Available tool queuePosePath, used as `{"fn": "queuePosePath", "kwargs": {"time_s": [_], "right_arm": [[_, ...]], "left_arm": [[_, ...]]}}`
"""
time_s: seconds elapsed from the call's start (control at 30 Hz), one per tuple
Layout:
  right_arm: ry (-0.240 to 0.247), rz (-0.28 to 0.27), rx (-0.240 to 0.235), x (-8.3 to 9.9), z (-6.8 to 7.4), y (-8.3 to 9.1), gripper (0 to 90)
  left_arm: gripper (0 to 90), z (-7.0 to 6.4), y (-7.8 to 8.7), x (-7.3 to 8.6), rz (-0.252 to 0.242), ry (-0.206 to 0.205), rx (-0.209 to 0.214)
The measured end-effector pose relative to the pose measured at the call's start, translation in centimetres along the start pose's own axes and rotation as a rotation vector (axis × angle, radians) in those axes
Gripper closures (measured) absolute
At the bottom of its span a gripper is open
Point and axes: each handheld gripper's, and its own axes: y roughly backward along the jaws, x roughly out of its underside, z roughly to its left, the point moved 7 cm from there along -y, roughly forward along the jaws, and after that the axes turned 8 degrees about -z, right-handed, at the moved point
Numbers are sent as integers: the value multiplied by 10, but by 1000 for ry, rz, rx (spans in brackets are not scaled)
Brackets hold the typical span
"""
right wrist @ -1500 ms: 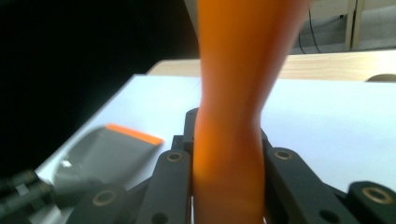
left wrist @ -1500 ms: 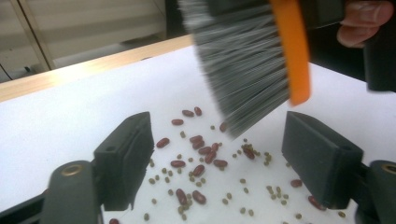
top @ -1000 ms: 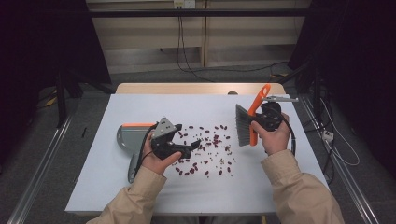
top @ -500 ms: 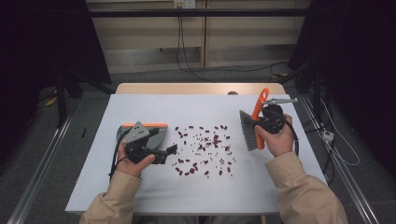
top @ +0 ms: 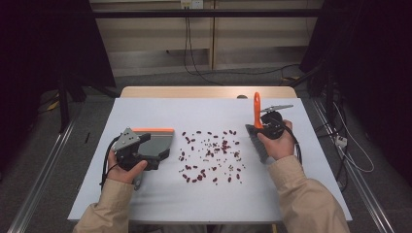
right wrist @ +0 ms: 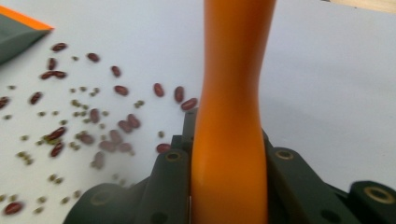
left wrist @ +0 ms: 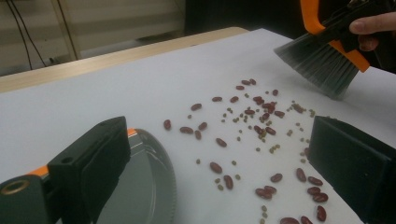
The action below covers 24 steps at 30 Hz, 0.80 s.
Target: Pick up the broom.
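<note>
Dark red beans and small green ones (top: 211,155) lie scattered mid-table, also seen in the left gripper view (left wrist: 261,121) and the right gripper view (right wrist: 93,116). A grey dustpan with an orange edge (top: 158,143) lies flat to their left. My left gripper (top: 151,155) hovers over it, open, jaws wide apart; one jaw is above the pan (left wrist: 144,196), and bare table with beans lies between them (left wrist: 219,137). My right gripper (top: 265,127) is shut on the orange handle (right wrist: 233,70) of a brush. The handle stands upright (top: 256,109), and the grey bristles (left wrist: 322,65) hang beside the beans' right edge.
A white sheet (top: 194,114) covers the table, with a wooden strip (top: 209,91) along the far edge. Cables trail from both grippers. Dark floor, rails and cables surround the table.
My left gripper has drawn back leftward from the beans to above the dustpan. The right hand has tipped the brush handle from a slant to upright.
</note>
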Motion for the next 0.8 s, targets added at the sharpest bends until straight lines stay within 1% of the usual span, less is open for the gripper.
{"fn": "queuePosePath", "kwargs": {"time_s": [0.07,0.1,0.13,0.2,0.23,0.3,0.4,0.43,0.47,0.5,0.6,0.63,0.7,0.8], "right_arm": [[-1,11,-4,1,0,-6,768],[9,15,8,0,-1,-7,768],[17,8,17,-1,-1,-7,767],[4,11,5,-2,0,-8,757],[13,20,8,-2,0,-9,748],[31,46,11,0,0,-11,724],[30,63,10,3,0,-12,683],[32,60,15,3,-1,-12,672],[41,65,21,4,-1,-12,643],[49,68,21,4,0,-12,635],[77,72,30,5,0,-9,615],[80,73,40,5,0,-8,597],[83,60,34,4,0,-4,595],[83,55,35,4,1,6,584]], "left_arm": [[57,2,1,1,3,-7,-1],[57,2,1,2,1,0,-5],[57,2,1,2,2,-2,-5],[57,3,1,3,5,1,-7],[57,3,1,3,4,3,-6],[57,3,1,3,6,-1,-7],[57,2,1,3,6,-6,-6],[57,1,0,4,7,-6,-6],[57,1,0,4,6,-6,-6],[57,1,0,4,7,-7,-5],[57,1,0,4,8,-6,-7],[57,2,0,4,8,-6,-8],[57,2,0,4,8,-10,-11],[57,4,1,4,7,-10,-14]]}}
